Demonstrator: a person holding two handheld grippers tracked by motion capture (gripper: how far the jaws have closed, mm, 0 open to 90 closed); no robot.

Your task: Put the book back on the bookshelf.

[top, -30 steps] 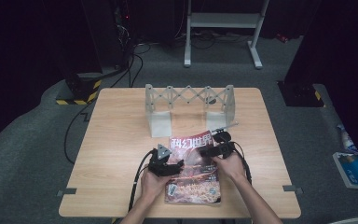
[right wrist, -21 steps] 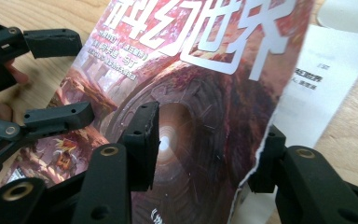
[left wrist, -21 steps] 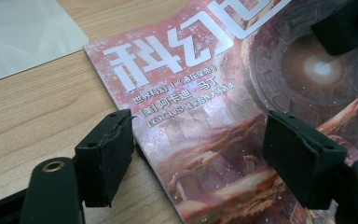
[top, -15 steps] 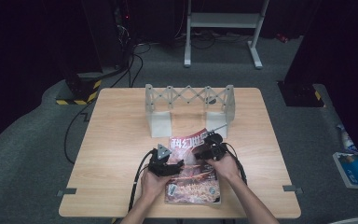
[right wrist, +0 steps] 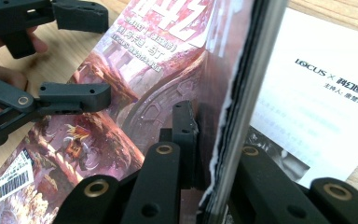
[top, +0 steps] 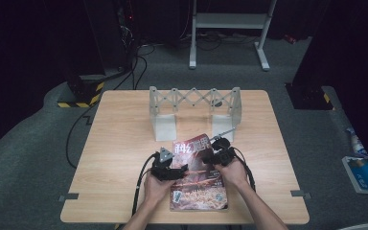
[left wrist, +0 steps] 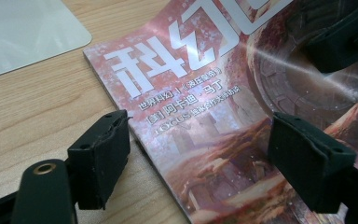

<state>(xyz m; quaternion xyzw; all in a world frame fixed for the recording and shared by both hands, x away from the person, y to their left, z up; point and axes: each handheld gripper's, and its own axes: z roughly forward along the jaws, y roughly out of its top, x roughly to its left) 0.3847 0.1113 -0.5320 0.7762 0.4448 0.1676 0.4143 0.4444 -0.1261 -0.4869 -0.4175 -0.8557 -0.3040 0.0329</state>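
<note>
A magazine (top: pixel 199 184) with a reddish cover and white characters lies at the table's near middle. My left gripper (top: pixel 181 168) is open and straddles its left edge near the title (left wrist: pixel 168 65), one finger (left wrist: pixel 100 156) over the wood, the other (left wrist: pixel 307 163) over the cover. My right gripper (top: pixel 211 154) has just been closing and is now shut on the right edge of the cover and top pages (right wrist: pixel 235 93), which stand lifted. A white inner page (right wrist: pixel 317 93) is exposed under them. The left gripper (right wrist: pixel 93 56) appears across the cover in the right gripper view.
A grey scissor-lattice rack (top: pixel 194 103) on two white feet stands at the back of the wooden table (top: pixel 120 139), one foot (left wrist: pixel 23 32) close to the magazine's top corner. Cables trail off the near edge. A blue item (top: pixel 364 172) lies on the floor, right.
The right gripper shifted left onto the magazine's upper right edge and its jaws closed on the cover and pages, which now stand raised. The left gripper stayed put.
</note>
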